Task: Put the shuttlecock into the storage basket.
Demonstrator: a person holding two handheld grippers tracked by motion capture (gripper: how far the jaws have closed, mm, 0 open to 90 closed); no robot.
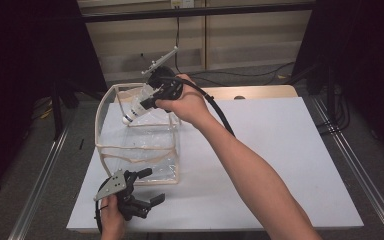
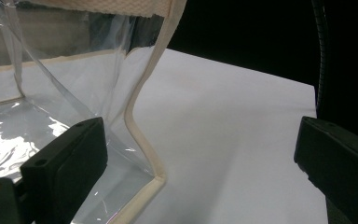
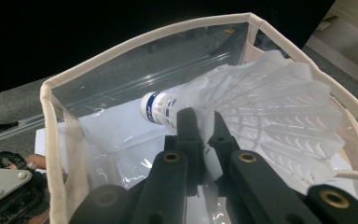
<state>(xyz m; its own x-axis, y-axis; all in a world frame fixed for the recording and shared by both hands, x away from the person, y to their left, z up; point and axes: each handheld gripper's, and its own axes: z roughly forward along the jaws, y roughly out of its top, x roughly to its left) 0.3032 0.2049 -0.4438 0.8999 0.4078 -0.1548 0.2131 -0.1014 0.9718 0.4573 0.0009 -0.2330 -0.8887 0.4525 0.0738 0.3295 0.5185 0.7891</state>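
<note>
Nearest me, my left gripper [image 1: 147, 187] rests low at the near left corner of the white table [image 1: 280, 165], released: in the left gripper view its two black jaws stand wide apart with nothing pressed between them. One jaw sits just beside the near corner of the clear plastic bag [image 2: 42, 107], close against its cream-trimmed edge; I cannot tell whether it touches.

Farther in, the clear bag [image 1: 140, 150] stands upright on the left half of the table, open at the top, with its cream trim running round the rim and down the corners.

Above the bag's far rim, my right gripper [image 1: 142, 103] is clenched on a white shuttlecock [image 1: 136, 109]. In the right gripper view the jaws pinch the edge of the feathered skirt, and the shuttlecock [image 3: 242, 116] hangs in the bag's mouth [image 3: 135, 44], its blue-banded cork tip pointing toward the bag's left wall.
</note>
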